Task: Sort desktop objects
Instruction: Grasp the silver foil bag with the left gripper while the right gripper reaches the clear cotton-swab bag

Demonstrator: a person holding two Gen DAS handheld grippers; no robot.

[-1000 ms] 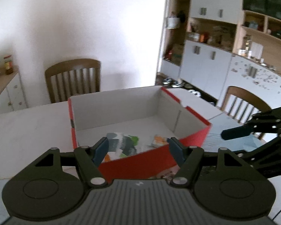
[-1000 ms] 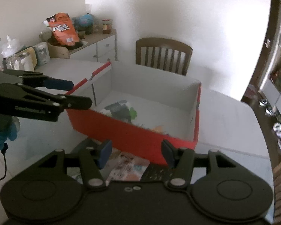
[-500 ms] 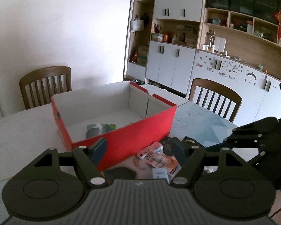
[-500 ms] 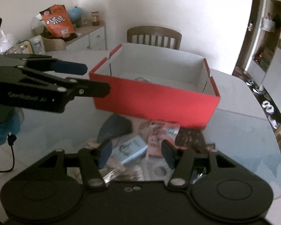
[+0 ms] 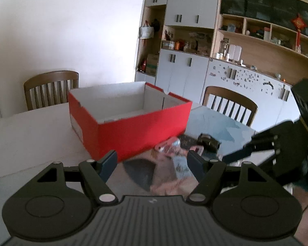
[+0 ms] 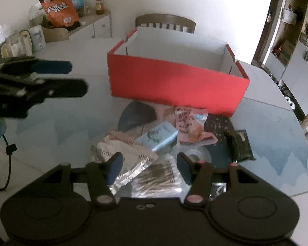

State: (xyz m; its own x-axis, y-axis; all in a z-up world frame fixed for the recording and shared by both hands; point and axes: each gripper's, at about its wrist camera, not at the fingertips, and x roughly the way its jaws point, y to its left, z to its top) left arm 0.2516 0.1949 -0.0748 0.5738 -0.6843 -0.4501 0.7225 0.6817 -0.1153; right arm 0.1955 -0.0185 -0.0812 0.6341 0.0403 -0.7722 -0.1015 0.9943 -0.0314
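- The right gripper [image 6: 147, 169] hangs over the pile, its fingers [image 6: 115, 167] spread and empty; a foil packet [image 6: 123, 153] and a clear bag of sticks [image 6: 156, 176] lie right under them.
- Best to take the topmost item, probably the foil packet, pinching its edge so nothing beneath drags along.
- Behind these lie a blue carton [image 6: 161, 136], a pink pouch [image 6: 187, 123] and a dark pouch [image 6: 241, 144], all on the counter [image 6: 277, 127].
- The left gripper [image 5: 152, 164] is also spread and empty; keep it clear of the right one.
- The red box [image 6: 174, 82] stands beyond the pile, open-topped, the likely drop place.
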